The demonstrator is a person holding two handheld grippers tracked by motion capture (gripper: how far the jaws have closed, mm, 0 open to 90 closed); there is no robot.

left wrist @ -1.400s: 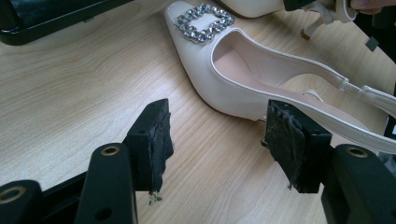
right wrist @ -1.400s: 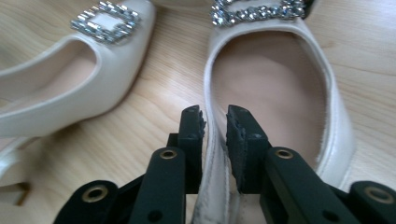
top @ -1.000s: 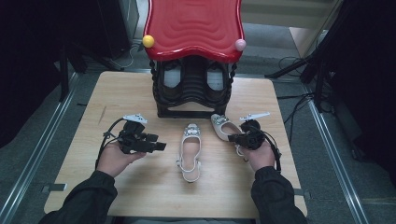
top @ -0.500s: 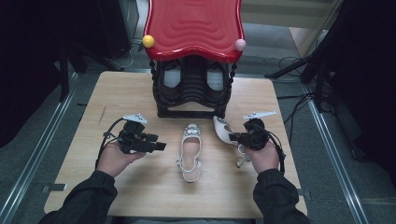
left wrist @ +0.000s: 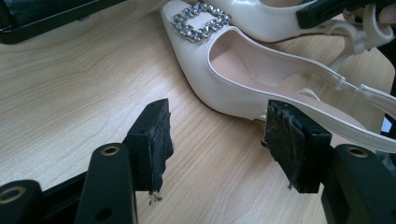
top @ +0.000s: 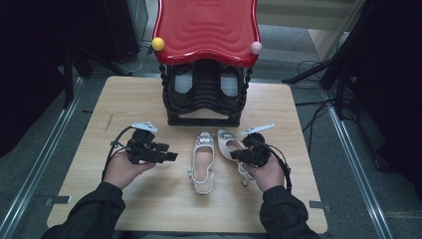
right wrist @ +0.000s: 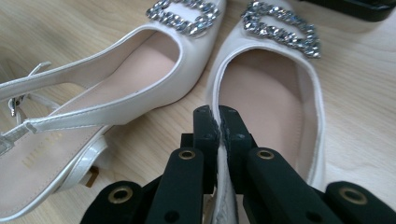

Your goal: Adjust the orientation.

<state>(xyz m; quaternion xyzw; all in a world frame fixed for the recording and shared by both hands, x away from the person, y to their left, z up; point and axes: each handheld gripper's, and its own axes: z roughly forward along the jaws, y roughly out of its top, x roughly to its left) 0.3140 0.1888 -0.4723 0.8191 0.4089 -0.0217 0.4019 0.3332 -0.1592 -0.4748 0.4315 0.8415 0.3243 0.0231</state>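
Note:
Two cream slingback shoes with jewelled buckles lie side by side on the wooden table [top: 124,104]. The left shoe [top: 203,162] rests flat, toe toward the rack. My right gripper [top: 242,155] is shut on the side wall of the right shoe [top: 229,145]; in the right gripper view the jaws [right wrist: 219,121] pinch that shoe's rim [right wrist: 266,88], with the other shoe [right wrist: 116,88] to the left. My left gripper [top: 169,156] is held open, left of the flat shoe. In the left gripper view its jaws [left wrist: 217,135] are empty, and the flat shoe [left wrist: 243,65] lies just beyond.
A black shoe rack [top: 204,99] with a red wavy top [top: 206,30] stands at the table's far middle, just beyond the shoe toes. Bare wood lies on either side of the shoes. Cables and dark stands are on the floor at the right [top: 318,69].
My right gripper has carried the right shoe leftward and nearer, turning it from angled to parallel beside the other shoe. The left gripper has not moved.

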